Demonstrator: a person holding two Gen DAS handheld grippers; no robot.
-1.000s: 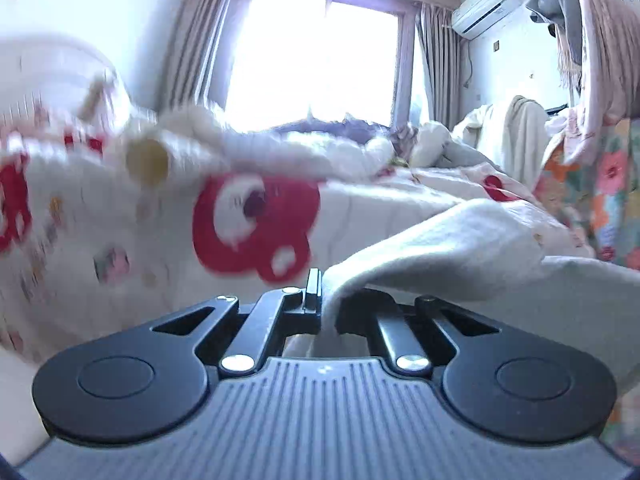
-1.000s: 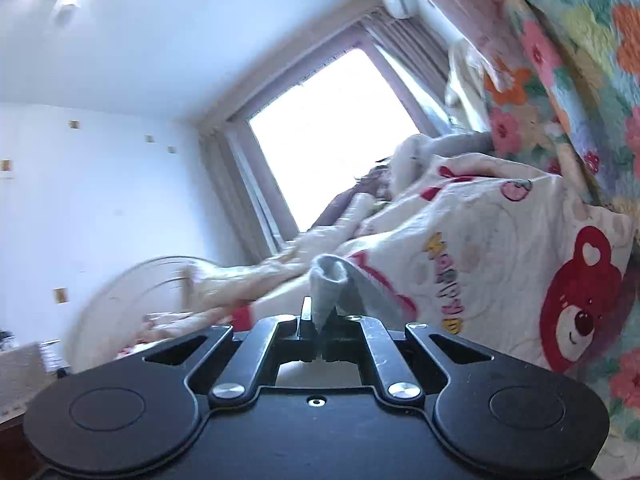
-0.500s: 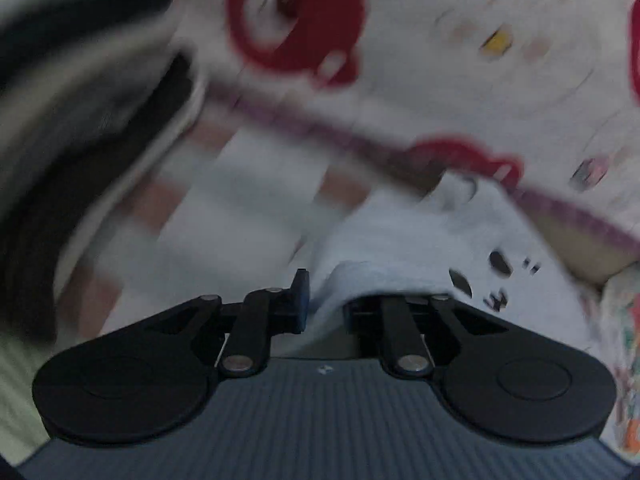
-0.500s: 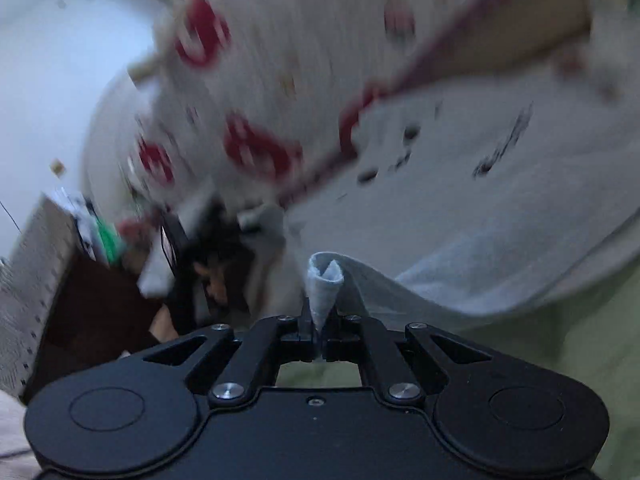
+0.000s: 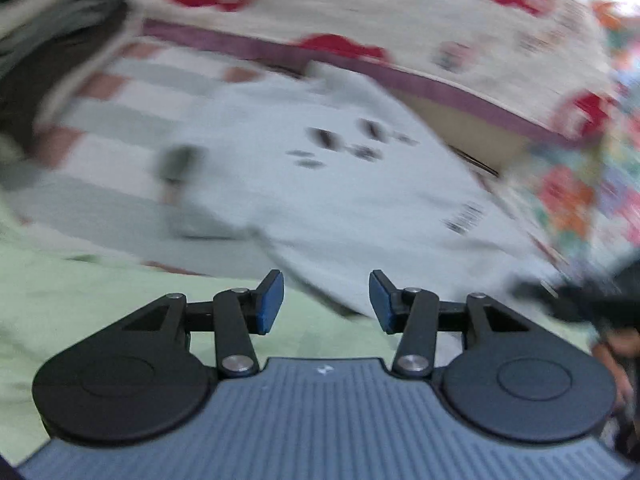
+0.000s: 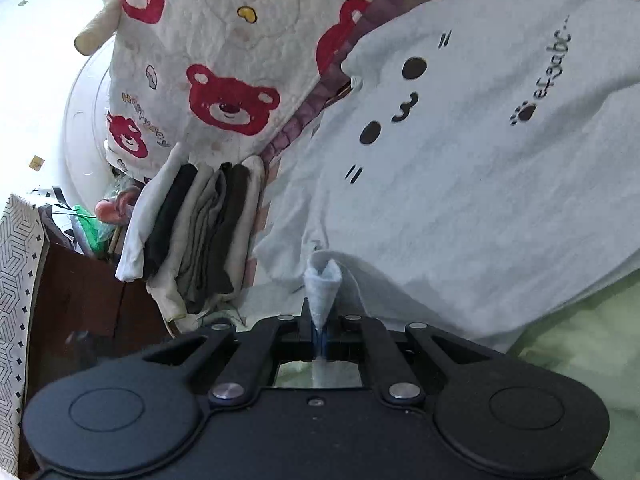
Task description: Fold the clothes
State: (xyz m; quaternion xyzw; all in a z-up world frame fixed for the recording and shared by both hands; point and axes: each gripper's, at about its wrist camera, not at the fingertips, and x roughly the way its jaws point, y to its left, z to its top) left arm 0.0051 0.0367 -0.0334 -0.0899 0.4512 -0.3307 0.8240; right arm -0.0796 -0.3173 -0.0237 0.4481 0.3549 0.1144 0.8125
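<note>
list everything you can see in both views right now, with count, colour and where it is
shirt: 1, pale grey with black cat-face print, spread on the bed
bear blanket: 1, cream with red bears, beyond the shirt
folded clothes stack: 1, white, black and grey, left of the shirt
green sheet: 1, light green, under the shirt's near edge
left hand-held gripper: 1, black, open, empty
right hand-held gripper: 1, black, shut on a shirt corner

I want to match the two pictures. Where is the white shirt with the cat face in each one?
Left wrist: white shirt spread across the middle, blurred.
Right wrist: white shirt fills the right half, a corner pinched in the right hand-held gripper.
Shared landmark: red-bear quilt.
</note>
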